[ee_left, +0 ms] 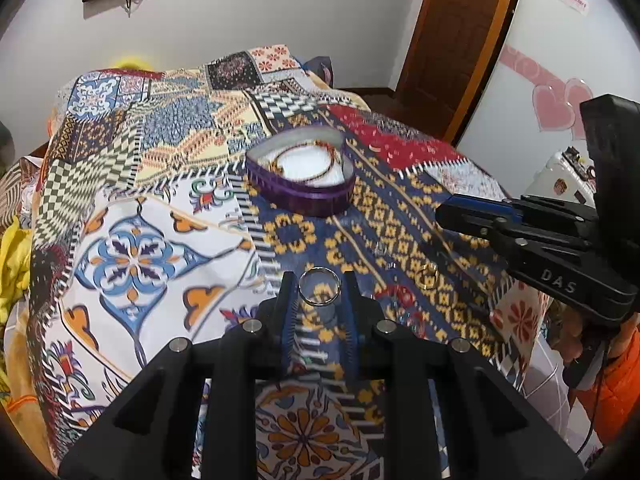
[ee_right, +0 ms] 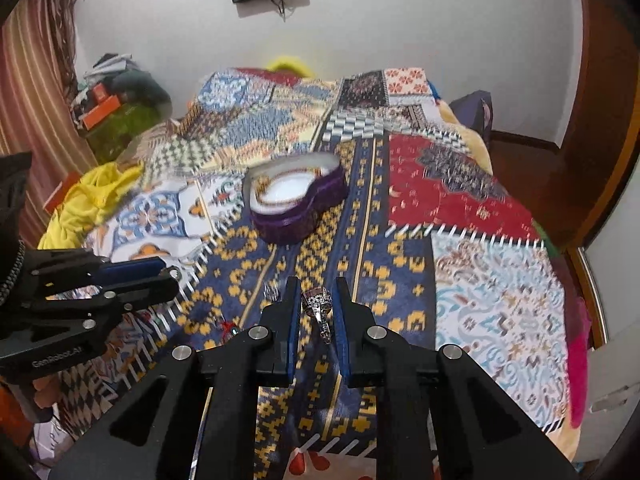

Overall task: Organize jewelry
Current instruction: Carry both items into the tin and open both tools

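Carry silver ring point(ee_left: 319, 287) in left gripper point(ee_left: 319, 280) and jewelled ring point(ee_right: 319, 308) in right gripper point(ee_right: 318, 286), both pinched narrow, gently toward heart box point(ee_left: 301, 176) at twelve o'clock.

Necklace point(ee_left: 304, 160) lies in box point(ee_left: 298, 196) on bedspread point(ee_left: 140, 240).

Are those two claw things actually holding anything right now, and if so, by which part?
Yes. The left gripper pinches a plain silver ring by opposite sides of its band. The right gripper holds a jewelled ring between its fingers, apparently by its ornate top.
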